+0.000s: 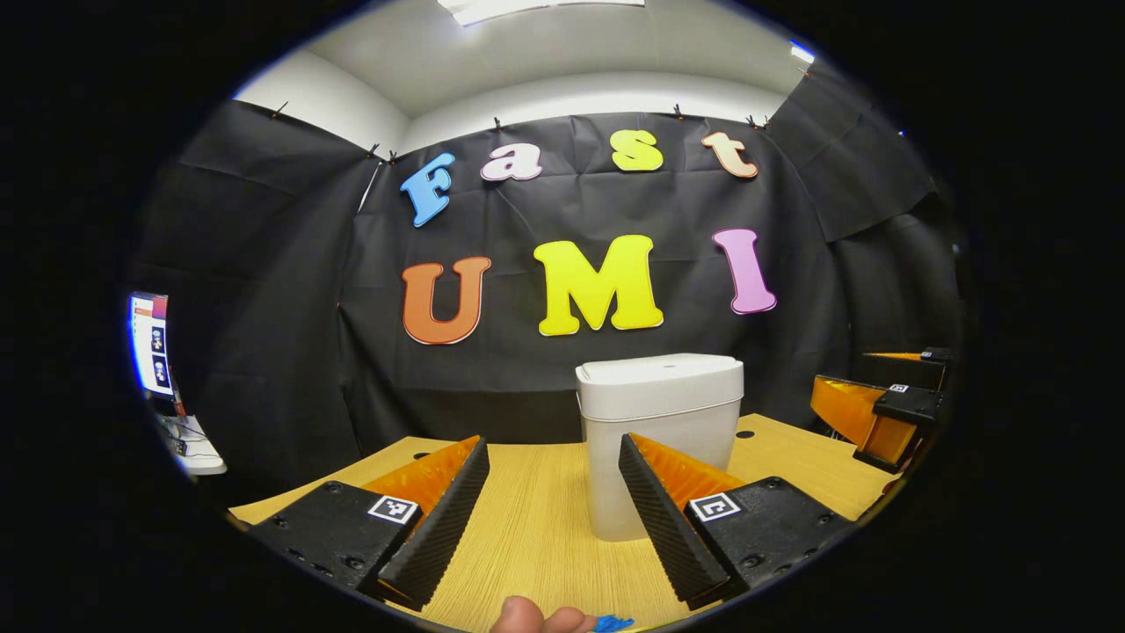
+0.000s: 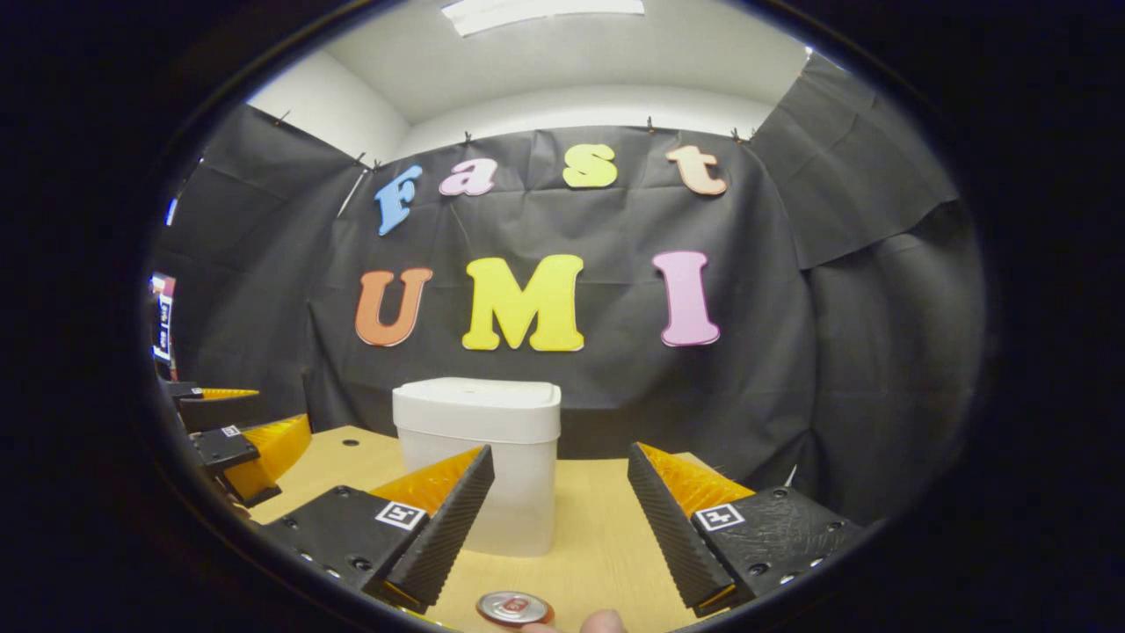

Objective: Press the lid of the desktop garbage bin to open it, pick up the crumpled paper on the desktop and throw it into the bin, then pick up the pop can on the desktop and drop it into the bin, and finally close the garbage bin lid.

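Observation:
The white desktop bin [image 1: 659,422] stands on the wooden table [image 1: 527,527] with its lid [image 1: 659,369] down. My left gripper [image 1: 552,444] is open and empty, a short way in front of the bin. The right gripper [image 1: 839,371] shows at the right edge, beside the bin. In the right gripper view the bin [image 2: 479,466] stands ahead and slightly left. My right gripper [image 2: 559,453] is open with nothing between its fingers. The silver top of the pop can [image 2: 515,607] sits on the table just below them. The left gripper [image 2: 281,407] appears at the far left.
A fingertip [image 1: 527,617] and a small blue thing [image 1: 613,623] show at the bottom edge. A lit monitor [image 1: 149,343] stands on a side desk at the far left. The table [image 2: 598,527] ends close behind the bin, at the black cloth wall.

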A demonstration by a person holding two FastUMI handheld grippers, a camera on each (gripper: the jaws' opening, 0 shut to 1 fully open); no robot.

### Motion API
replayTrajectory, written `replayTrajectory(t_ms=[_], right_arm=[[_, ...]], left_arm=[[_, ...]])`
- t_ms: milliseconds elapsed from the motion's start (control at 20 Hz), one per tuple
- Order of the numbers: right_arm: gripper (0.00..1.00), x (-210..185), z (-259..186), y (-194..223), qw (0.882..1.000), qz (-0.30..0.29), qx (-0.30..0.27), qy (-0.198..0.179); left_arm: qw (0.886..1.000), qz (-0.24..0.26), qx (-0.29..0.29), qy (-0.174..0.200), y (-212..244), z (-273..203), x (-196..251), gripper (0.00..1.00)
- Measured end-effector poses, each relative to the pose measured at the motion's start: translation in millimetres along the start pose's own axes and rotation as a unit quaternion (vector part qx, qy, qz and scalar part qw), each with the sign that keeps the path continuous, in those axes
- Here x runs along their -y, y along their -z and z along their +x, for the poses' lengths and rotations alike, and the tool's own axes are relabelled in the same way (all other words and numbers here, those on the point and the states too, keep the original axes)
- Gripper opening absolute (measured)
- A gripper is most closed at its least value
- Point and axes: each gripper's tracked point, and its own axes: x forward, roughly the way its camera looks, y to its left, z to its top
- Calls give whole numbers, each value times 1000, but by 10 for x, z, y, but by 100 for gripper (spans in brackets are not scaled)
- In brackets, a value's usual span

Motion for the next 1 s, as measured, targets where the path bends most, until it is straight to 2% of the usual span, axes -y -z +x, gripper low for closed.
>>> replayTrajectory(t_ms=[800, 1000], right_arm=[[95, -387, 726, -361, 998, -5, -36, -60], [95, -425, 916, -510, 997, -16, -33, -63]], left_arm=[[1000, -8, -22, -7, 216, -36, -95, 96], [1000, -6, -24, -8, 228, -46, -113, 96]])
